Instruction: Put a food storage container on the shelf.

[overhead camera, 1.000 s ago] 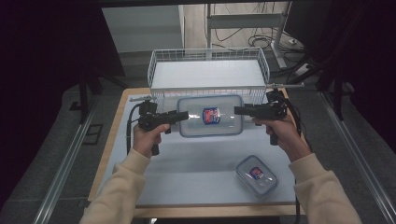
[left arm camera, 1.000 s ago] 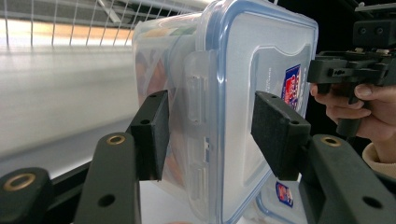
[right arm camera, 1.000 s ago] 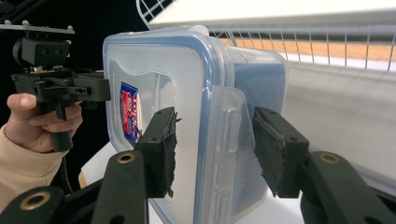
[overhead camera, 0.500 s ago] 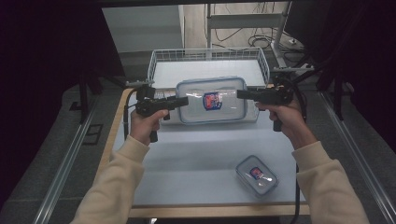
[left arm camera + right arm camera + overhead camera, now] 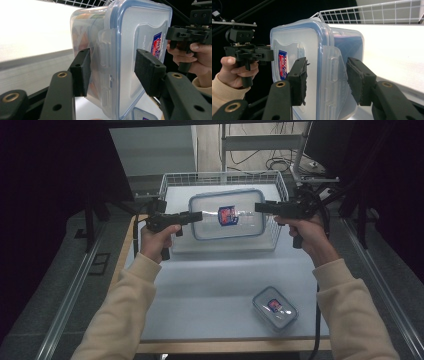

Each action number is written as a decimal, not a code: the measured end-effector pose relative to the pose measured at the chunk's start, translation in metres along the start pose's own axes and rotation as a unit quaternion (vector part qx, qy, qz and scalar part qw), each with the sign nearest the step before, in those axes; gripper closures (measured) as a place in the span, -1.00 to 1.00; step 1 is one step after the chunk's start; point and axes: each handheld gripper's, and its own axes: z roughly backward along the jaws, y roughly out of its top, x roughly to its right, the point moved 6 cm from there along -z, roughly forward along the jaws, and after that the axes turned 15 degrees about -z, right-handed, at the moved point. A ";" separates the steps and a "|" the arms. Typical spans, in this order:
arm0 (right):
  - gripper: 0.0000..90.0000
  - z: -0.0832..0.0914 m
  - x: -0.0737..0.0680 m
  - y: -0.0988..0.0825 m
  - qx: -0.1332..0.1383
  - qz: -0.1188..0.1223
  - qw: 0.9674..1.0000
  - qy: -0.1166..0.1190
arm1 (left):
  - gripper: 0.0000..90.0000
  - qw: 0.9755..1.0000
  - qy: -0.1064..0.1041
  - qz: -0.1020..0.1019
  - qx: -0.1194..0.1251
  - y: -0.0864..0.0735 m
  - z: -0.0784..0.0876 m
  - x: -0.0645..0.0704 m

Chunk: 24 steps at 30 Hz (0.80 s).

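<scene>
A large clear food container with a blue-rimmed lid and a red and blue label hangs in the air, level, in front of the wire basket. My left gripper is shut on its left end and my right gripper on its right end. In the left gripper view the pads clamp the container across its latch flap. The right gripper view has the same grip on the opposite flap of the container, one pad on the lid.
A small lidded container with the same label lies on the pale table near the front right. The wire basket stands at the table's far edge. Dark stands and cables surround the table.
Both hands have lifted the large container off the table and carried it up and away, toward the basket. The grip on both ends is unchanged.
</scene>
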 end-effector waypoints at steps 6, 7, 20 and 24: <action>0.14 -0.002 0.001 0.011 0.006 0.000 1.000 0.000 | 0.08 1.000 0.006 -0.007 0.002 0.019 -0.002 -0.007; 0.14 -0.004 0.002 0.013 0.006 0.001 1.000 0.000 | 0.08 1.000 0.007 -0.009 0.001 0.023 -0.002 -0.009; 0.14 -0.032 0.013 0.046 0.004 -0.005 1.000 -0.009 | 0.08 1.000 0.016 0.000 -0.003 0.049 -0.010 -0.046; 0.14 -0.042 0.018 0.057 0.000 -0.006 1.000 -0.014 | 0.08 1.000 0.016 0.010 0.003 0.054 -0.015 -0.056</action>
